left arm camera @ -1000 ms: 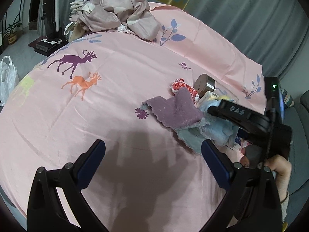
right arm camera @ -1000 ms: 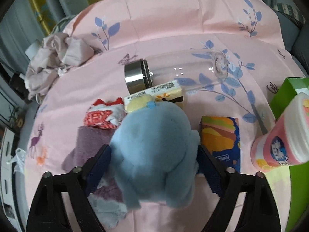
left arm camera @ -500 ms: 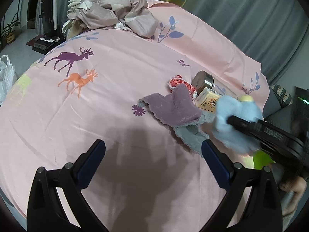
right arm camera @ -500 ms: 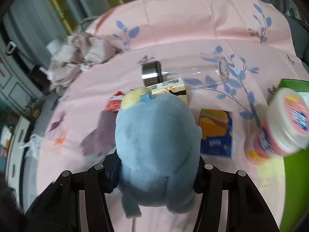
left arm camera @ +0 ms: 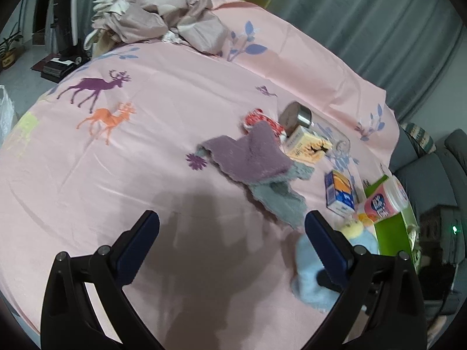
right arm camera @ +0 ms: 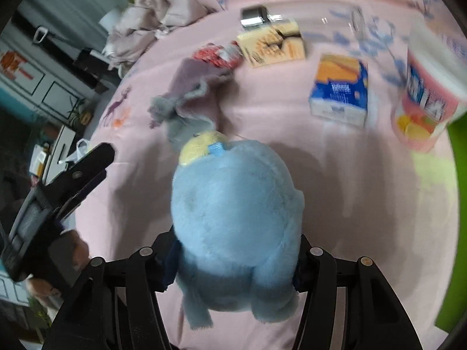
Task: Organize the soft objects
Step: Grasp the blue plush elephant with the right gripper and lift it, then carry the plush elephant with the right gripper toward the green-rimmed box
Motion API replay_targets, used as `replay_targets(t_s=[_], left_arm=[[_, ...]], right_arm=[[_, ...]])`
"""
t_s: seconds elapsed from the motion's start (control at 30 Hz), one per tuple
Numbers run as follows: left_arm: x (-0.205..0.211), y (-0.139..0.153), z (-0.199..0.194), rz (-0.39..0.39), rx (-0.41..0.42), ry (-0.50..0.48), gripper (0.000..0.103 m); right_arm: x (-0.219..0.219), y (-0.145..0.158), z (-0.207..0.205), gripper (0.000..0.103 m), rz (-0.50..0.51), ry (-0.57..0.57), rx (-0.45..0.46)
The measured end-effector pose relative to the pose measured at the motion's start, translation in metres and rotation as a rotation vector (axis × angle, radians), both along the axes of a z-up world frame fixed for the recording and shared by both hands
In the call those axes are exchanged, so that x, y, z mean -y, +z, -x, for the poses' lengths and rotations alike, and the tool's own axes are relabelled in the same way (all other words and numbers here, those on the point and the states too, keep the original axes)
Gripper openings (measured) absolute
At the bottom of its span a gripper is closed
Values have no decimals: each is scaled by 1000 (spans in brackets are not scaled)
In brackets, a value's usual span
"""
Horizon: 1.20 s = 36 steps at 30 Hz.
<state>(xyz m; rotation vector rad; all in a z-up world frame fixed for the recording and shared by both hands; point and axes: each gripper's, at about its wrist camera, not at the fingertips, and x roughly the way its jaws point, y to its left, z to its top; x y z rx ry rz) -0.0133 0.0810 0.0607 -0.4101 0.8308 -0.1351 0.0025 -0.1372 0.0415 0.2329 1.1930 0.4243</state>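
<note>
Item: blue plush toy (right arm camera: 233, 227), rounded body with a pale yellow cap (right arm camera: 201, 148) at its far end and a small blue fabric tab (right arm camera: 217, 147). Location: between the fingers of the right gripper (right arm camera: 233, 265), pinched across its lower body, its bulk projecting forward of the fingertips above the pink bedsheet (right arm camera: 335, 175). The jaws have just eased a little wider, yet the pads are pressed into the pile on both sides and the toy is carried.

Handling, as judged: light, fully compressible, not fragile. The fur looks slippery, and a body this round may squirm out of a shallow pinch. Best hold is across the widest part of the belly, pads sunk well in. The dangling limb below the jaws is a poor handle.

Item: purple cloth (left arm camera: 251, 154) lying over a grey cloth (left arm camera: 277, 198), ahead and right of the left gripper (left arm camera: 232, 233). Limp, flat; likely best pinched at a raised edge or corner.

Item: red patterned fabric piece (left arm camera: 259, 121), beyond the cloths.

Left gripper: jaws wide apart, nothing between them, poised over bare sheet.

Adjacent hard goods, ahead of the right gripper: yellow carton (right arm camera: 271, 46), blue-orange carton (right arm camera: 340, 90), pink cup (right arm camera: 429, 87), metal-capped clear bottle (left arm camera: 299, 115).
</note>
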Motion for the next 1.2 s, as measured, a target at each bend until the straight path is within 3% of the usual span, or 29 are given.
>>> replay_targets(t_s=[0.13, 0.57, 0.7, 0.87, 1.0, 1.2], left_arm=[[10, -2, 2, 25, -1, -48, 100], [56, 0, 13, 210, 28, -341, 100], [73, -1, 17, 212, 36, -410, 100], [83, -5, 18, 178, 33, -427, 100], [83, -10, 15, 176, 9, -426, 100], [83, -6, 18, 174, 23, -453, 100]], right_arm=[[10, 7, 2, 80, 6, -48, 39], [50, 42, 15, 82, -45, -147, 157], [54, 41, 15, 85, -63, -152, 157], [54, 27, 8, 86, -74, -164, 122], [58, 28, 9, 86, -104, -180, 134], [49, 37, 14, 85, -143, -117, 190]])
